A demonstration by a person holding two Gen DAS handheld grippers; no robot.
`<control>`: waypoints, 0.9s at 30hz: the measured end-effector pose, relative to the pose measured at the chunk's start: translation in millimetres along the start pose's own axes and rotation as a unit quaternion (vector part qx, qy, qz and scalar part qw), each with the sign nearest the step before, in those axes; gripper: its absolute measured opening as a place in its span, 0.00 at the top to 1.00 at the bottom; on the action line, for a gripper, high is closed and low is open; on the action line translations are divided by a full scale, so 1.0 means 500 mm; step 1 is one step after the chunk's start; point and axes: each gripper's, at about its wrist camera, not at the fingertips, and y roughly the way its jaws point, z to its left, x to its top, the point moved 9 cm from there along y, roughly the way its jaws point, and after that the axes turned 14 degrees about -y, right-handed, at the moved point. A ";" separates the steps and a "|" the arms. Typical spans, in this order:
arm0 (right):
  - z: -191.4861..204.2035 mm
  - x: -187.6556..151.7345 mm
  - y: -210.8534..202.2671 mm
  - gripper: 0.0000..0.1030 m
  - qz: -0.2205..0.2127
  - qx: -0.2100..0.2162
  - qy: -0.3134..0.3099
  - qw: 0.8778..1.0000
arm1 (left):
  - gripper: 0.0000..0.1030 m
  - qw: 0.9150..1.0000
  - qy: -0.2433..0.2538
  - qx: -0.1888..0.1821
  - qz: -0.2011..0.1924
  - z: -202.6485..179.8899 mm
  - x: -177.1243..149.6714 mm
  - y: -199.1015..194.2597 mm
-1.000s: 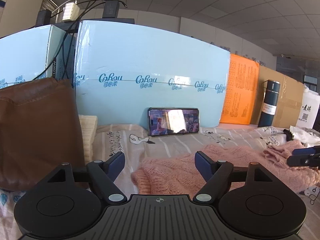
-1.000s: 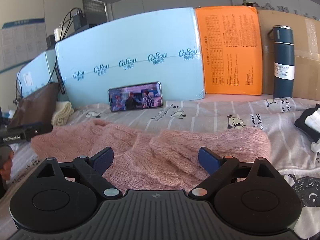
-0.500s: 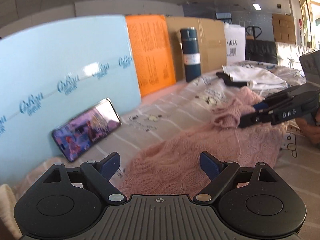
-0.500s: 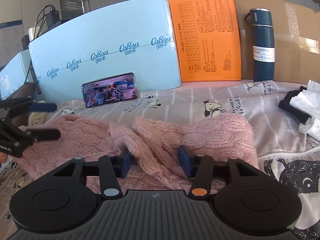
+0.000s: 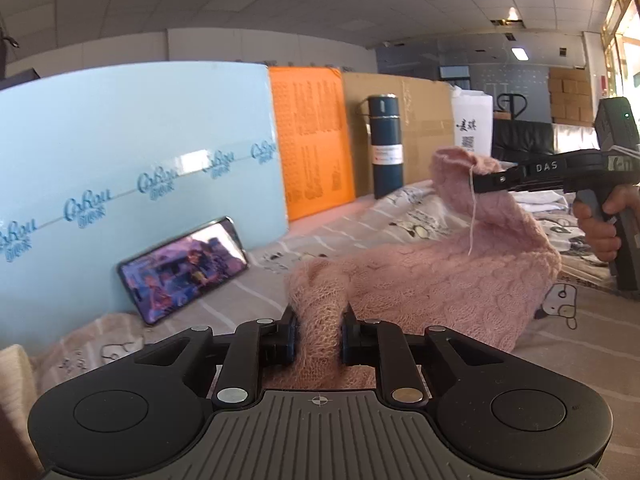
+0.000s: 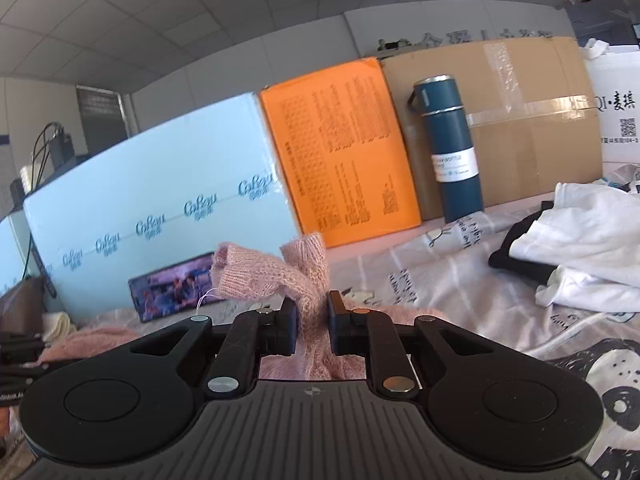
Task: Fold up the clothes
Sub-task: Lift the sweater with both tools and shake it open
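The left gripper (image 5: 318, 338) and the right gripper (image 6: 313, 326) have just squeezed shut, each pinching the pink knitted sweater (image 5: 440, 280). It lies on the cartoon bedsheet (image 6: 460, 280), one end lifted, probably to fold it

Legible markings — light-blue panel (image 5: 132, 184): repeated "CoRou" logo. Right gripper (image 5: 486, 184), seen from the left wrist: "DAS". White box (image 6: 616, 108): "麦琪", a QR code. Orange sheet (image 6: 340, 152) and bottle label (image 6: 454, 164) — print unreadable.

Phone (image 5: 182, 270) leans left of flask (image 5: 386, 148).
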 end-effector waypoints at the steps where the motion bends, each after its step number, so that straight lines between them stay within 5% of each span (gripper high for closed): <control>1: -0.014 0.014 -0.005 0.88 -0.010 -0.008 0.010 1.000 | 0.83 1.000 -0.002 0.016 -0.013 0.010 0.010 -0.011; 5: -0.087 0.069 -0.027 0.88 -0.051 -0.038 0.065 0.996 | 0.83 0.996 -0.009 0.061 -0.066 0.038 0.048 -0.061; 12: -0.210 0.055 -0.042 0.89 -0.054 -0.090 0.123 0.987 | 0.82 0.995 0.032 -0.017 -0.096 -0.064 0.016 -0.148; 19: -0.257 -0.020 -0.078 0.89 -0.036 -0.078 0.190 0.978 | 0.82 0.993 0.037 -0.093 -0.059 -0.137 -0.043 -0.200; 24: -0.272 -0.040 -0.143 0.86 -0.045 -0.091 0.200 0.975 | 0.82 0.994 0.021 -0.105 -0.005 -0.153 -0.097 -0.212; 27: -0.297 -0.065 -0.160 0.82 -0.019 -0.139 0.193 0.971 | 0.82 0.994 0.037 -0.099 0.019 -0.169 -0.124 -0.210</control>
